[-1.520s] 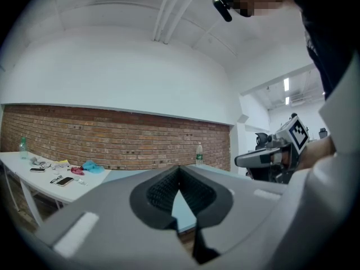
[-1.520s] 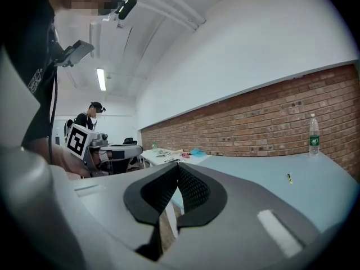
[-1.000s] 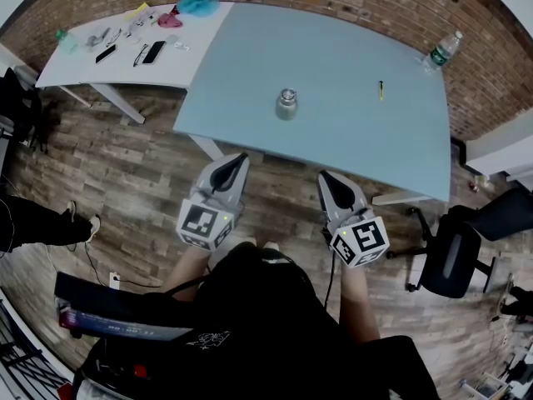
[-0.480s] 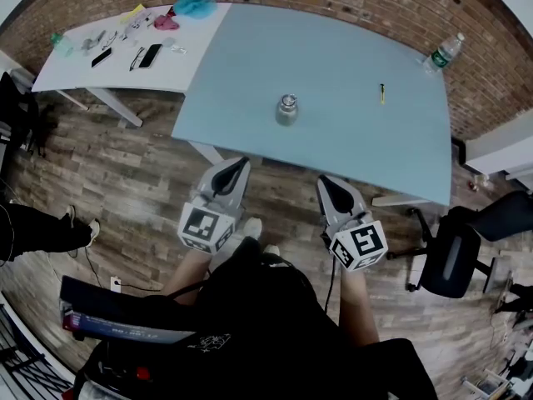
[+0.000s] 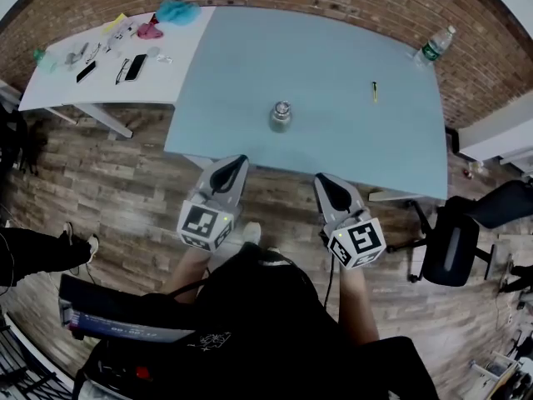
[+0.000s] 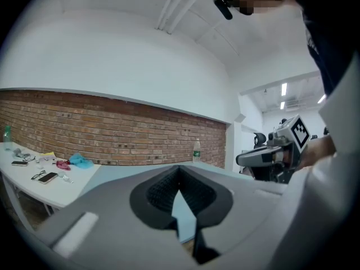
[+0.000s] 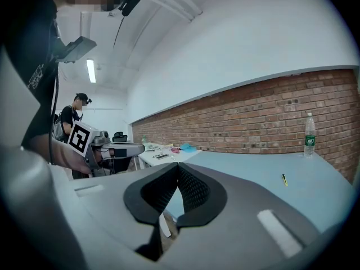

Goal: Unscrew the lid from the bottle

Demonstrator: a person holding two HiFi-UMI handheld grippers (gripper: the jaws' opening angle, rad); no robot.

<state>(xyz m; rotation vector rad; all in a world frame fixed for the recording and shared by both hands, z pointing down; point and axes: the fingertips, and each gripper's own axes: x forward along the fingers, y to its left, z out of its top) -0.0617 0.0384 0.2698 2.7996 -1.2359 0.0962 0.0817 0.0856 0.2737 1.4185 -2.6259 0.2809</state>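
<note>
Judging from how things lie, the task has not begun: nothing is gripped and nothing is turned. The wide blue counter (image 5: 333, 65) stretches out ahead of both tools, its near edge just beyond their tips. The person (image 5: 250, 323) stands on the wood floor (image 5: 125, 190), short of the counter.

The left hand-held gripper (image 5: 234, 165) and the right hand-held gripper (image 5: 325, 183) are held side by side, well apart from each other and aimed roughly level toward the counter. Each has its jaws pressed together on nothing. In both gripper views the dark ribbed pads (image 6: 160, 191) meet, and only counter surface shows through the notch above them.

The small metal bottle (image 5: 281, 118) stands upright on the counter ahead of the two tools, between their lines though nearer the left one's, and well apart from both tips. Its lid (image 5: 282, 106) sits on top and looks screwed on, though it is too small to tell how tightly.

A plastic water bottle (image 5: 429, 48) stands far ahead and to the right of the right hand-held gripper, at the counter's far corner. A small yellow item (image 5: 374, 91) lies ahead of that same tool. Neither seems part of the job.

So the whole task is left. The tools must close in on the bottle and spread their jaws. One must then clamp the body while the other takes the lid and twists it off.
</note>
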